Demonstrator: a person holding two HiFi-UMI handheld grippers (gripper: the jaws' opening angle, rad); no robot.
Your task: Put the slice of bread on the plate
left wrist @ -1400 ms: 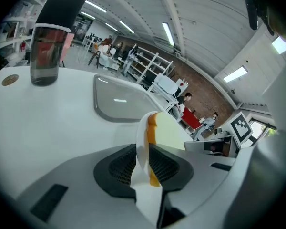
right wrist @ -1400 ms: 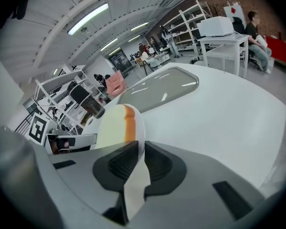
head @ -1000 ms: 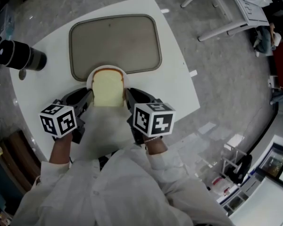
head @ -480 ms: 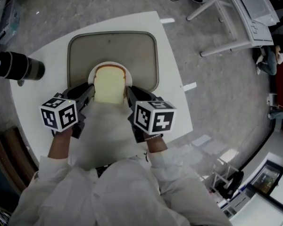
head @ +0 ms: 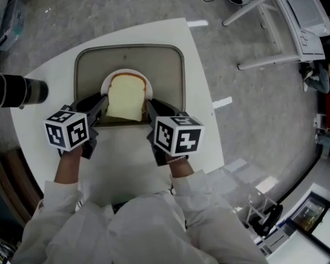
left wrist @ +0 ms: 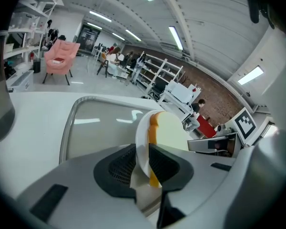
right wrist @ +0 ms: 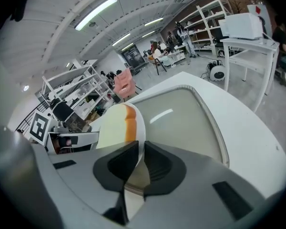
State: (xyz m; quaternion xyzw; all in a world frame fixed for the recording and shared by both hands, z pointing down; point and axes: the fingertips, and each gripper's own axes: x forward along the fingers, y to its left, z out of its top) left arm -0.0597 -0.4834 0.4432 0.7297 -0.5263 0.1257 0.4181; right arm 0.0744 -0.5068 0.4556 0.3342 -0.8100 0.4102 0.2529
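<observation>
While left gripper and right gripper each pinch its rim, round white plate with pale crusted bread slice on it has moved forward over beige rectangular tray. I reckon the bread's placed.

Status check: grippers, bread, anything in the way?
Left hand-held gripper shut on plate rim; right hand-held gripper shut on opposite rim. Bread slice lies on plate, over tray. Black cylinder off left, apart from tray.

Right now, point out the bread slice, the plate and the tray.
bread slice (head: 124, 103), head view, middle of its face.
plate (left wrist: 141, 135), left gripper view, its white rim.
tray (head: 166, 76), head view, bare floor at right.
</observation>
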